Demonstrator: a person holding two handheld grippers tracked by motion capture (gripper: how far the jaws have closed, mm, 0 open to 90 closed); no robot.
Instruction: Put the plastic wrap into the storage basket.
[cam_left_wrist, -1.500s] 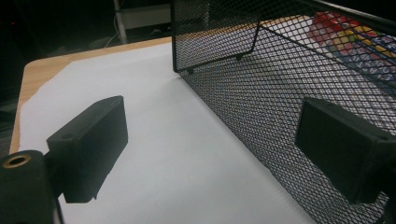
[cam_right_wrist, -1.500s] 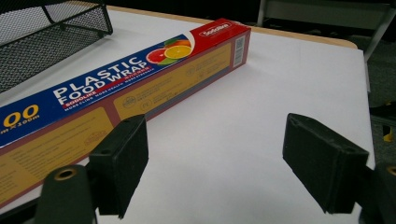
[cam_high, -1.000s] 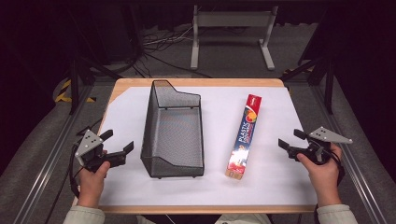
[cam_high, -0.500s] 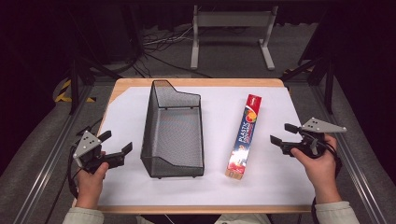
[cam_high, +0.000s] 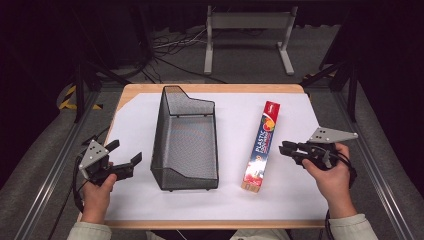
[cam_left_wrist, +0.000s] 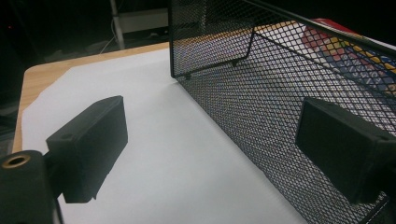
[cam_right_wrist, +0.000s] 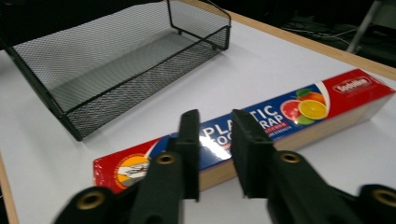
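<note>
Right gripper (cam_high: 286, 148) has shifted left toward the long red plastic-wrap box (cam_high: 261, 146) lying right of the black mesh basket (cam_high: 186, 141), jaws just narrowed, nothing between; risk: too narrow to straddle the box; left gripper (cam_high: 125, 159) open.

Long, slim red-and-blue cardboard box of plastic food wrap (cam_high: 262, 145), printed with citrus fruit, lying flat and closed, lengthwise just right of black wire-mesh basket (cam_high: 185, 140), apart from it; near end level with basket's front corner, far end tilted slightly rightward.
</note>
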